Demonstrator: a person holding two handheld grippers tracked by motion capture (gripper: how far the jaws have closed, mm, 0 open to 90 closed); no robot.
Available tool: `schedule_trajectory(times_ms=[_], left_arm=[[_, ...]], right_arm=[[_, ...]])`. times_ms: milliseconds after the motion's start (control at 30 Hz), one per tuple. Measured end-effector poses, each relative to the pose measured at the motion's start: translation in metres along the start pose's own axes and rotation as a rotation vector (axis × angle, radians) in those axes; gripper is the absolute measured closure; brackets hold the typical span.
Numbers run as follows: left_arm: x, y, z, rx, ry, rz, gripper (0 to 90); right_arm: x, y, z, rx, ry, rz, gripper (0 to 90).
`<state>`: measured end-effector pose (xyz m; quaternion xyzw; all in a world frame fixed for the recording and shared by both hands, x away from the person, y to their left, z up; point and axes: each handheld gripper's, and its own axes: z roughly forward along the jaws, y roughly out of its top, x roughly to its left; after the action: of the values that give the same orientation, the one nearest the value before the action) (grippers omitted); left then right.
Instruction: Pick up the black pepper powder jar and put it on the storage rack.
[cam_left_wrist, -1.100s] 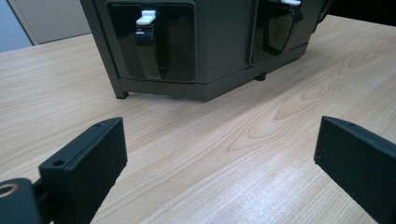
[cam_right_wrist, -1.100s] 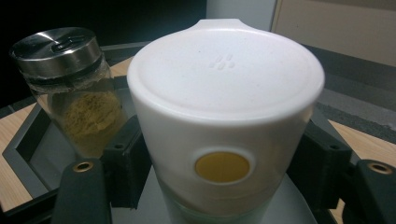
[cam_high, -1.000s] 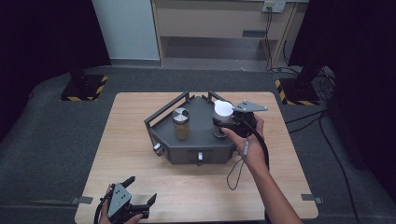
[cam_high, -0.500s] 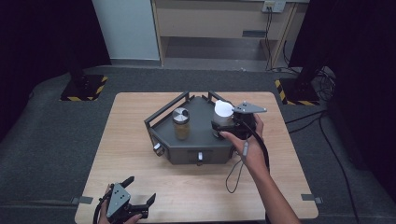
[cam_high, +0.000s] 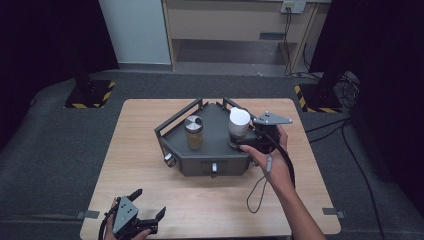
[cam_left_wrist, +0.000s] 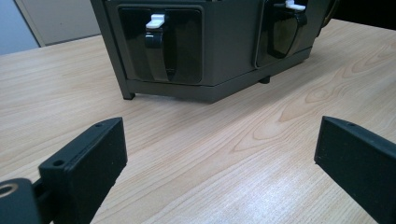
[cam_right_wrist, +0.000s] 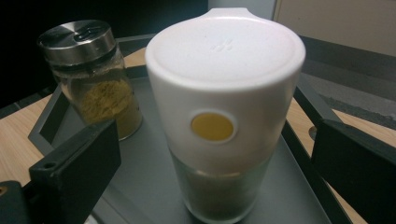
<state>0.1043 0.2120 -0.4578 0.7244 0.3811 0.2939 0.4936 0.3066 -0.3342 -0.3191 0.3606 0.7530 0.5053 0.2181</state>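
Left gripper (cam_high: 145, 216) is held low over the counter (cam_high: 140, 150) at the near edge, jaws spread wide with nothing between them. Farther right, the white-capped jar (cam_right_wrist: 224, 116) is seen standing on the grey tray (cam_high: 215, 150), flanked by the right gripper (cam_high: 239, 144), whose jaws have just been opened, pads clear of it.

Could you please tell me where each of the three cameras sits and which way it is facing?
High view: above the person's side, looking forward and down on the wooden table; both forearms, left tongs and right tongs show.
Left gripper view: on the left tongs, low over the table, facing the grey rack front; its two black jaws stand open.
Right gripper view: on the right tongs, facing the white-capped jar, which stands between its just-opened jaws, and the steel-lidded jar.
Shared: the high and right gripper views show both jars.
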Motion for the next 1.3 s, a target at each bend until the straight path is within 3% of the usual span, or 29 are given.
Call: schedule_trajectory(times_ms=[667, 1300], left_arm=[[0.001, 0.0, -0.002, 0.003, 0.009, 0.001, 1.3], [0.002, -0.001, -0.001, 0.01, 0.014, -0.001, 1.3]], right_arm=[[0.002, -0.026, -0.04, -0.041, 0.04, 0.008, 2.2], [0.0, -0.055, -0.067, -0.07, 0.021, 0.02, 2.2]])
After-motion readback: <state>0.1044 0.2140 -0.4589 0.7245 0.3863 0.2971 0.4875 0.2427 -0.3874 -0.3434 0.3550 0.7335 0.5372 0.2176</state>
